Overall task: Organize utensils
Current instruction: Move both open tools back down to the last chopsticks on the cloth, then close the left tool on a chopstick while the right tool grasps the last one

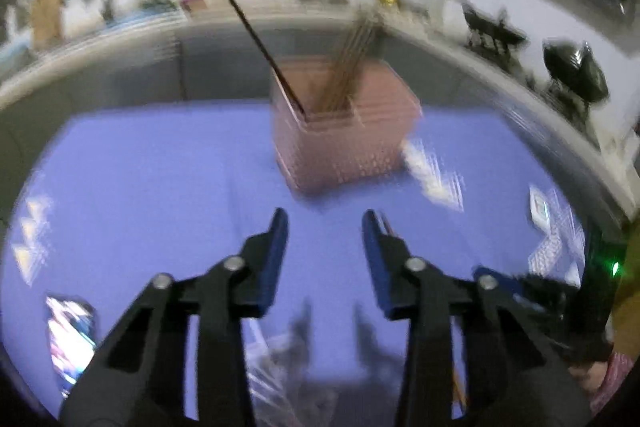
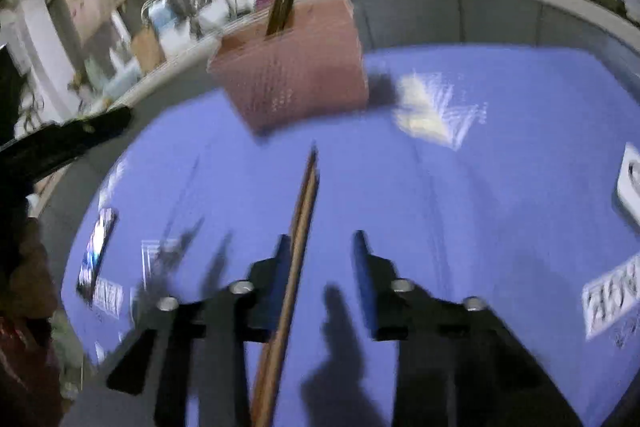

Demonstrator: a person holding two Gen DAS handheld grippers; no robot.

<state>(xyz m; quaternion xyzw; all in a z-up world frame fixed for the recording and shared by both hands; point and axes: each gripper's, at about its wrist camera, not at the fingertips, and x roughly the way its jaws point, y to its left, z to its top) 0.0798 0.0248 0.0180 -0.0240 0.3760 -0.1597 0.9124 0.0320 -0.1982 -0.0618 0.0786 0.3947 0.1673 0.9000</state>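
A pink perforated basket [image 1: 344, 143] stands on the blue cloth [image 1: 160, 187] ahead of both grippers. Several brown chopsticks [image 1: 352, 63] stand in it, and one dark chopstick [image 1: 264, 43] leans out to the left. My left gripper [image 1: 325, 217] is open above the cloth with nothing between its fingers. In the right wrist view the basket [image 2: 296, 79] is ahead and slightly left. My right gripper [image 2: 321, 238] is open. A pair of brown chopsticks [image 2: 298, 239] runs lengthwise between its fingers, close against the left one and pointing at the basket. The picture is blurred.
A phone [image 2: 96, 251] lies on the cloth at the left, and printed cards [image 2: 608, 299] and a shiny wrapper [image 2: 432, 111] lie at the right. A white object [image 2: 630, 183] sits at the right edge. A grey partition [image 1: 120, 75] backs the table, with cluttered shelves behind.
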